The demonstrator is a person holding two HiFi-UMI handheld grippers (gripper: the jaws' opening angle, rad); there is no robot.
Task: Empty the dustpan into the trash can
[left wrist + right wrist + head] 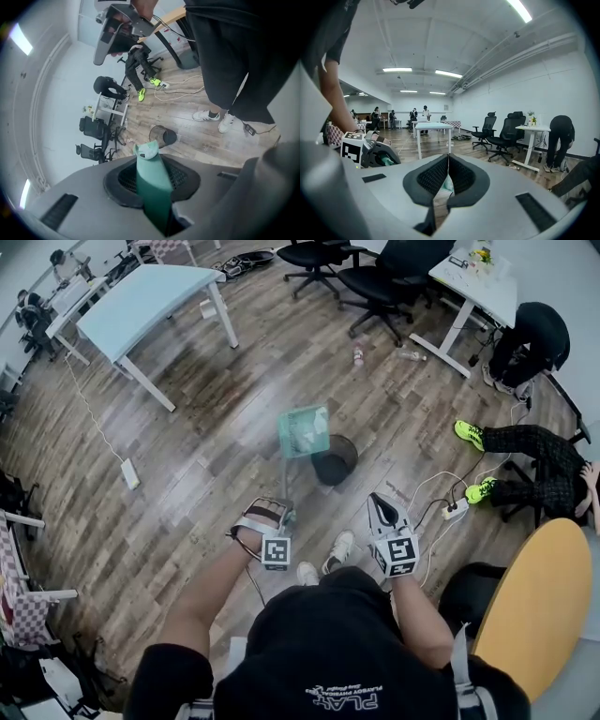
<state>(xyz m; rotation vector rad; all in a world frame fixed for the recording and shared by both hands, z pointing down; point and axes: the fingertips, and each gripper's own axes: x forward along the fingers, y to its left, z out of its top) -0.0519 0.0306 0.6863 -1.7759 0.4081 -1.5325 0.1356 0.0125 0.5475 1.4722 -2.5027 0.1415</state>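
Observation:
A mint-green dustpan (pixel 305 430) hangs tilted over the wooden floor, right next to a black round trash can (pixel 335 460). Its long handle (pixel 152 187) runs back into my left gripper (pixel 281 507), which is shut on it. In the left gripper view the pan's head (pixel 146 151) points toward the trash can (pixel 162 136) below it. My right gripper (pixel 380 502) is held to the right of the can, shut with nothing in it. In the right gripper view its pads (pixel 440 176) meet, and the left gripper (pixel 370 151) shows at the left.
A power strip (pixel 456 509) with white cables lies right of the can. A seated person's legs in neon shoes (pixel 469 434) are further right. A white table (pixel 150 301) and office chairs (pixel 384 277) stand at the back. A round yellow table (pixel 539 596) is at my right, and my own shoes (pixel 339 547) are below the can.

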